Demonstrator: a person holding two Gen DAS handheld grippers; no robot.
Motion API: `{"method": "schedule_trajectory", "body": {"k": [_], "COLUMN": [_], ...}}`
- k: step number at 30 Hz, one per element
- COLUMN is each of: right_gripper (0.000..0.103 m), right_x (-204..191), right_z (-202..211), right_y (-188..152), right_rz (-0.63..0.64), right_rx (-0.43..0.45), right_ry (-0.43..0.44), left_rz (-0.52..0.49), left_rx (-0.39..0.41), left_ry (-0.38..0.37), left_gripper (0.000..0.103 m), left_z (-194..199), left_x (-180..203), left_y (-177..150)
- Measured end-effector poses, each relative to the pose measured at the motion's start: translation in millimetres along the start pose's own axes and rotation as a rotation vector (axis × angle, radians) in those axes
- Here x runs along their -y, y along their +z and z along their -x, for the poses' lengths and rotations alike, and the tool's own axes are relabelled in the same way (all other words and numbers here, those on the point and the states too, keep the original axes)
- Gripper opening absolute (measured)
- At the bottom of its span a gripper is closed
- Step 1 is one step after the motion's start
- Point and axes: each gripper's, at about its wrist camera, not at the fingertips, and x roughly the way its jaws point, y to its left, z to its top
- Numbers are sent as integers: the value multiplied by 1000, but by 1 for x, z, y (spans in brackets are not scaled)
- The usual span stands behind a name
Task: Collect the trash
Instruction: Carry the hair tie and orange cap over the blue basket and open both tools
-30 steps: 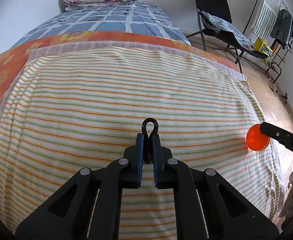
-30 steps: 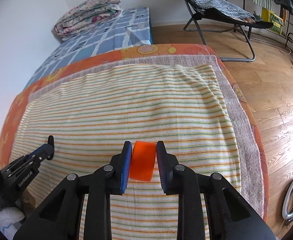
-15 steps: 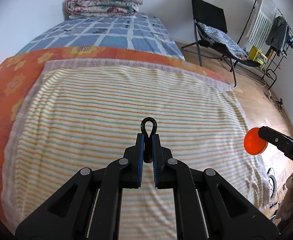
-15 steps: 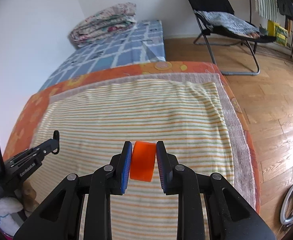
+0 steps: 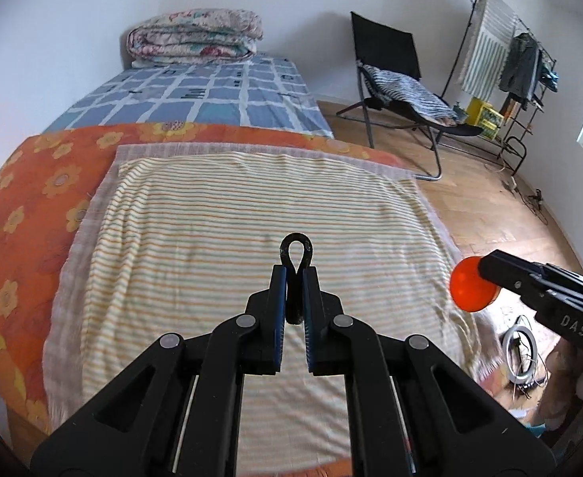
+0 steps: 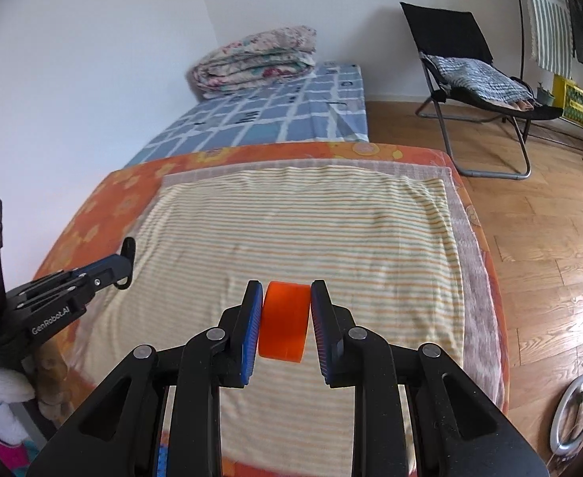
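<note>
My left gripper (image 5: pixel 294 278) is shut on a small black loop-shaped piece (image 5: pixel 295 250), whose rounded end sticks out past the fingertips. My right gripper (image 6: pixel 285 302) is shut on an orange plastic cap (image 6: pixel 283 324). The cap also shows in the left wrist view (image 5: pixel 470 284) at the right, held by the right gripper (image 5: pixel 486 274). The left gripper shows at the left of the right wrist view (image 6: pixel 126 262). Both are held in the air above the near end of the striped towel (image 5: pixel 251 218) on the bed.
An orange flowered cover (image 5: pixel 25 206) lies under the towel. A folded quilt (image 5: pixel 194 37) sits at the bed's far end. A black folding chair (image 5: pixel 399 87) and a clothes rack (image 5: pixel 510 59) stand on the wooden floor. A ring light (image 6: pixel 578 409) lies on the floor.
Both grippers have drawn back and up from the bed, each keeping its hold. More of the room, floor and far wall shows now.
</note>
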Motion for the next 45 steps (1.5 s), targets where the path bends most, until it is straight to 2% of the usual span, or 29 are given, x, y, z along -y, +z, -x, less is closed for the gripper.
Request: {"method": "schedule_trajectory", "body": {"k": [7, 17, 23, 34, 45], "right_gripper": [23, 23, 23, 23, 23], "right_x": [-21, -53, -63, -71, -84], "right_z": [32, 56, 55, 41, 29], "right_y": [-35, -88, -119, -166, -193], "right_rz": [50, 135, 153, 169, 184], "right_rx": [8, -10, -64, -164, -233], "right_ry": [32, 68, 101, 111, 123], "left_rz": [-36, -61, -60, -64, -60], "left_rx": [11, -36, -104, -227, -276], "left_ry": [-15, -45, -50, -53, -29], "left_gripper": [6, 6, 6, 6, 6], "left_z": [46, 73, 69, 53, 45], "left_x": [8, 15, 15, 16, 12], "left_y": [-38, -92, -128, -184, -209]}}
